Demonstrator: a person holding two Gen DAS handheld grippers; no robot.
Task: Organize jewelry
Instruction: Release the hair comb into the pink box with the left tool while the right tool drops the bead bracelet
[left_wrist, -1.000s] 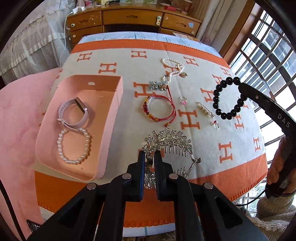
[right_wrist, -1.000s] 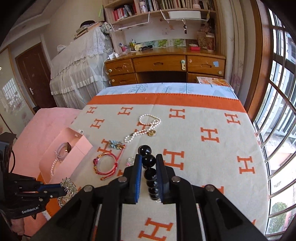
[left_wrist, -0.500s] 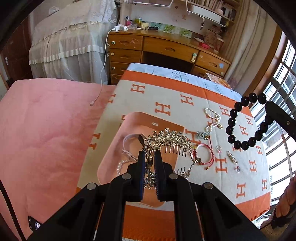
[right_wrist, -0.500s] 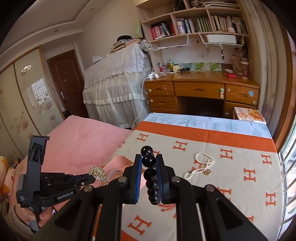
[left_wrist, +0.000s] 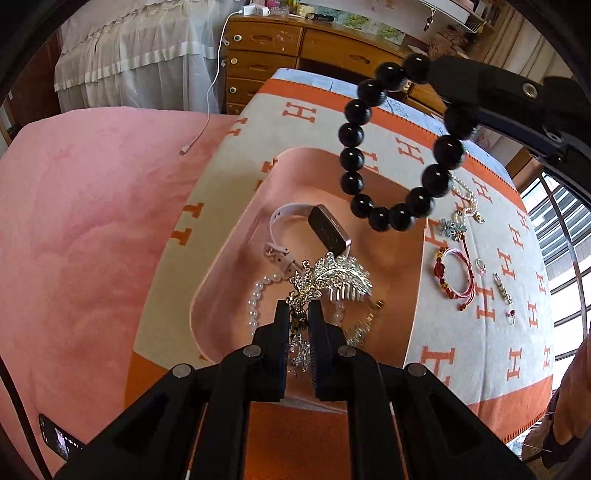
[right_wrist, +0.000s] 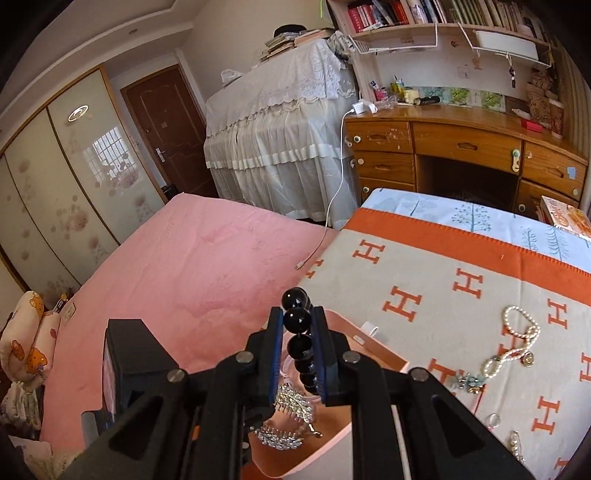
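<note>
- On the left, the pink tray (left_wrist: 236, 236) sits on the orange-and-cream blanket (left_wrist: 491, 354), holding a pink-strapped watch (left_wrist: 317, 225) and a pearl bracelet (left_wrist: 255, 295).
- The left gripper (left_wrist: 299, 317) is clamped on the silver leaf hair comb (left_wrist: 336, 277), above the tray.
- The right gripper (right_wrist: 297, 332) pinches the black bead bracelet (left_wrist: 391, 147), hanging over the tray.
- To the right, a red cord bracelet (left_wrist: 454, 273) and pearl necklace (right_wrist: 517, 343) lie on the blanket.

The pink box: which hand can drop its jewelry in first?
Probably left. The left gripper holds the sparkly hair comb low inside the pink box; the right gripper's black bead bracelet hangs higher.
</note>
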